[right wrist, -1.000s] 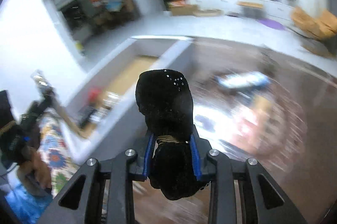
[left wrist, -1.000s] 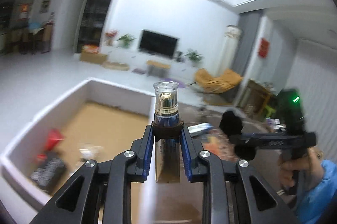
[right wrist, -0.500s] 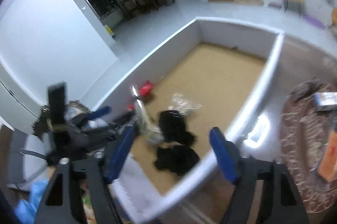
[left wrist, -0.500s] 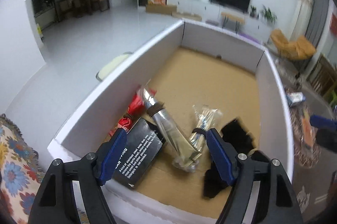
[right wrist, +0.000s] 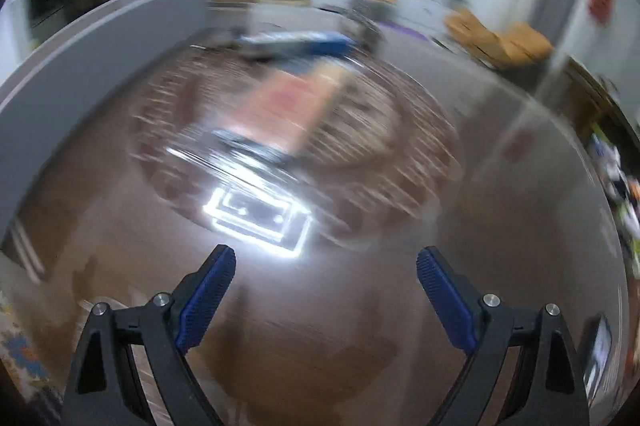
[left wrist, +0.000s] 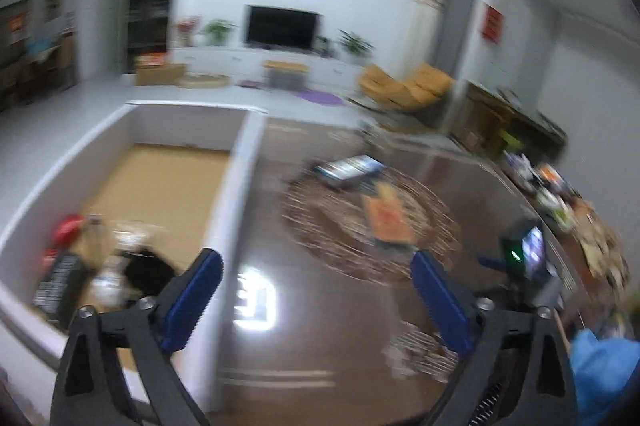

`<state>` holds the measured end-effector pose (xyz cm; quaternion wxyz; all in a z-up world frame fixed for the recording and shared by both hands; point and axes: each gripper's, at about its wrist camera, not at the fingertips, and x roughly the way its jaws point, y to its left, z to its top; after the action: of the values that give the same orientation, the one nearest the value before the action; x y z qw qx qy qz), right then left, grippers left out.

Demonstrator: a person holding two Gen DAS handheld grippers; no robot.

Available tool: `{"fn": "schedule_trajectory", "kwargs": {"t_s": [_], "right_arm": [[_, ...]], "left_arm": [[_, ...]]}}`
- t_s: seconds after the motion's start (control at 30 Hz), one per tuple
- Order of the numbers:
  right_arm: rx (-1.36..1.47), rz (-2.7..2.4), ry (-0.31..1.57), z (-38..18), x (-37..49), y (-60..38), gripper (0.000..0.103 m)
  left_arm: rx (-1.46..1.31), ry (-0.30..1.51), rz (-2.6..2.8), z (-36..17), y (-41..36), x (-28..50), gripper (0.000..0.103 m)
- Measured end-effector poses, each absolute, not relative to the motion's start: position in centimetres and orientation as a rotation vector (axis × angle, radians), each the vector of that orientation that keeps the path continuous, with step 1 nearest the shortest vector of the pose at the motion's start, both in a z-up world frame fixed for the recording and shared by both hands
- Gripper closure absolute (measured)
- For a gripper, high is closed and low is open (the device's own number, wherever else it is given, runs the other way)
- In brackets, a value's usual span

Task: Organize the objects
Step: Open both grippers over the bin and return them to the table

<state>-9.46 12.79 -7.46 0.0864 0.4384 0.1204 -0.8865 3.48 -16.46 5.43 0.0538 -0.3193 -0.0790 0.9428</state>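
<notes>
My left gripper [left wrist: 316, 266] is open and empty above the glossy brown table, beside the white cardboard box [left wrist: 236, 186]. The box holds a black cloth [left wrist: 148, 272], a black carton [left wrist: 56, 286], a red item [left wrist: 68, 224] and clear-wrapped items. A round woven mat [left wrist: 332, 238] on the table carries an orange packet [left wrist: 384, 218] and a blue-grey packet [left wrist: 348, 168]. My right gripper [right wrist: 324, 262] is open and empty over the table, short of the same mat [right wrist: 380, 130] with the orange packet [right wrist: 292, 110] and blue packet [right wrist: 296, 40]. Both views are motion-blurred.
The box wall [right wrist: 80, 38] runs along the left in the right wrist view. The other gripper's body with a green light [left wrist: 524, 258] shows at the right. A cluttered side shelf [left wrist: 560, 194] lies beyond the table's right edge.
Both grippers have swung away from the box, to the right, toward the mat on the table. Earlier they held a bottle and a black cloth, which now lie in the box.
</notes>
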Motion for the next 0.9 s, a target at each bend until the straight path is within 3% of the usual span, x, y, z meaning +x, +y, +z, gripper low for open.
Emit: {"fn": "schedule_trajectory", "kwargs": {"t_s": [0.27, 0.4, 0.47, 0.7, 0.9], "right_arm": [[1.32, -2.67, 0.203, -8.0, -8.8, 15.2, 0.01], [1.362, -2.646, 0.142, -8.5, -9.7, 15.1, 0.0], [1.363, -2.653, 0.15, -8.7, -10.1, 14.5, 0.0], [1.363, -2.653, 0.149, -8.6, -10.1, 14.4, 0.0], [1.363, -2.653, 0.148, -8.6, -10.2, 14.4, 0.0]], "left_arm": [[-1.257, -0.091, 2.758, -3.2, -10.0, -3.8, 0.002], [-1.325, -0.052, 2.8, -6.4, -10.4, -7.5, 0.002], [-1.356, -0.029, 2.815, -7.7, -10.7, -9.2, 0.002], [-1.443, 0.085, 2.775, -9.9, -11.0, -11.7, 0.002], [-1.439, 0.034, 2.764, -10.4, -11.3, -11.9, 0.0]]}}
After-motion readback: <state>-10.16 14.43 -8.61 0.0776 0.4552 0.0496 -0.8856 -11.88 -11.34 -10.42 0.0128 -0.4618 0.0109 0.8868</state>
